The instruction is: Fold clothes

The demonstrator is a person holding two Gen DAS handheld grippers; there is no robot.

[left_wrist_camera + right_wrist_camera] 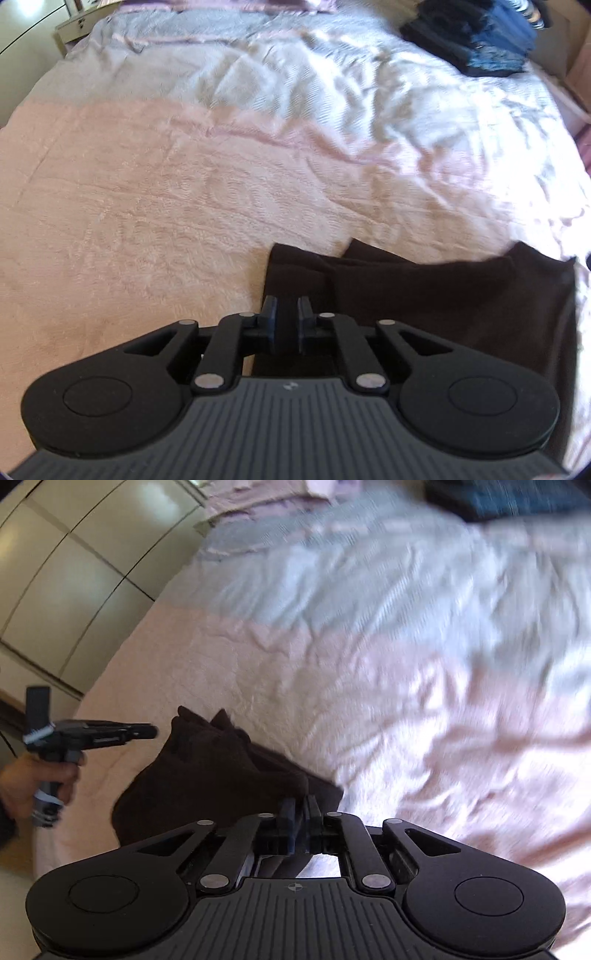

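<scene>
A dark brown garment (443, 302) hangs stretched between my two grippers above the pink bed cover (147, 206). My left gripper (287, 306) is shut on the garment's left edge, with cloth pinched between its fingers. In the right wrist view my right gripper (300, 806) is shut on another edge of the same dark brown garment (207, 771), which bunches and droops to the left. The left gripper (147, 732) also shows there, held in a hand at the far left next to the cloth's upper corner.
A rumpled white-grey quilt (332, 92) covers the far half of the bed. A pile of dark and blue folded clothes (476, 33) lies at the far right corner. Pale wardrobe doors (66, 572) stand to the left of the bed.
</scene>
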